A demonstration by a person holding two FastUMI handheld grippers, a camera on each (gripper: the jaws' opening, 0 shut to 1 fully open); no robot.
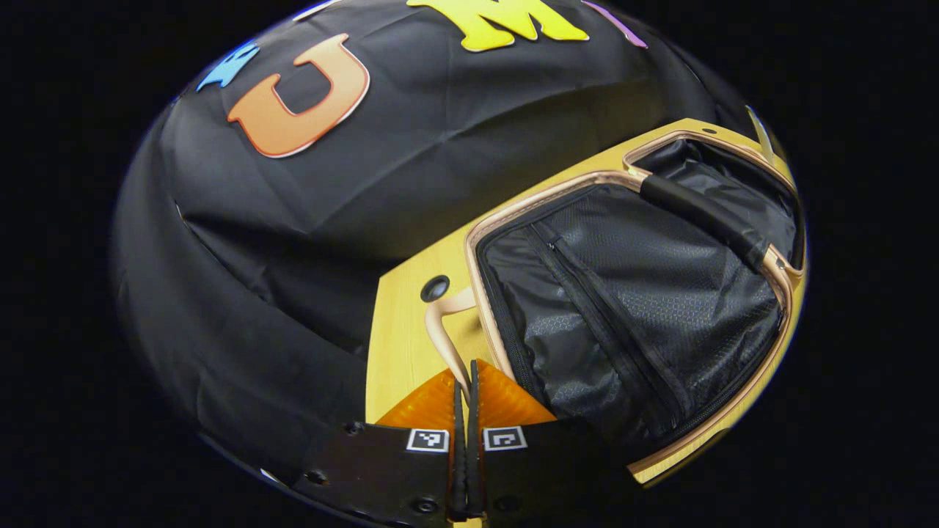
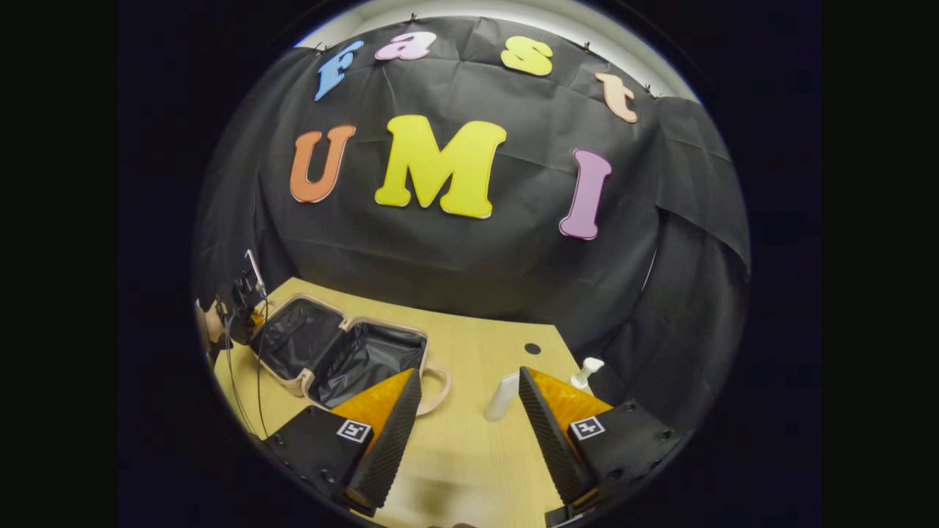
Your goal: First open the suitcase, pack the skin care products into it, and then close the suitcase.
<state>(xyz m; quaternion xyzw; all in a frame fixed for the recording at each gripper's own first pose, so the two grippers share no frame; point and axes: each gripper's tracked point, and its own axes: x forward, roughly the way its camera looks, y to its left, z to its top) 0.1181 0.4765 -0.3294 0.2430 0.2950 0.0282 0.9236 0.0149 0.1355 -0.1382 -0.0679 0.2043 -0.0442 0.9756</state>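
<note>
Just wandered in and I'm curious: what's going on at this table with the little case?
A person is packing with a hand-held gripper in each hand. The suitcase lies open on the table, its lined halves holding nothing visible. The left gripper looks shut on the case's handle. The right gripper hangs open over the table, facing a white tube and a pump bottle, both still unpacked.

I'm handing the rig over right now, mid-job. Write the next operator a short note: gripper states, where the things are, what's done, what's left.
Left gripper: shut on the suitcase handle.
Right gripper: open, holding nothing, above the table.
Suitcase: open on the table, both lined halves look empty.
Skin care: a white tube and a white pump bottle stand on the table, just ahead of the right gripper.
Done: suitcase opened.
Left: pack both products, then close the suitcase.
</note>
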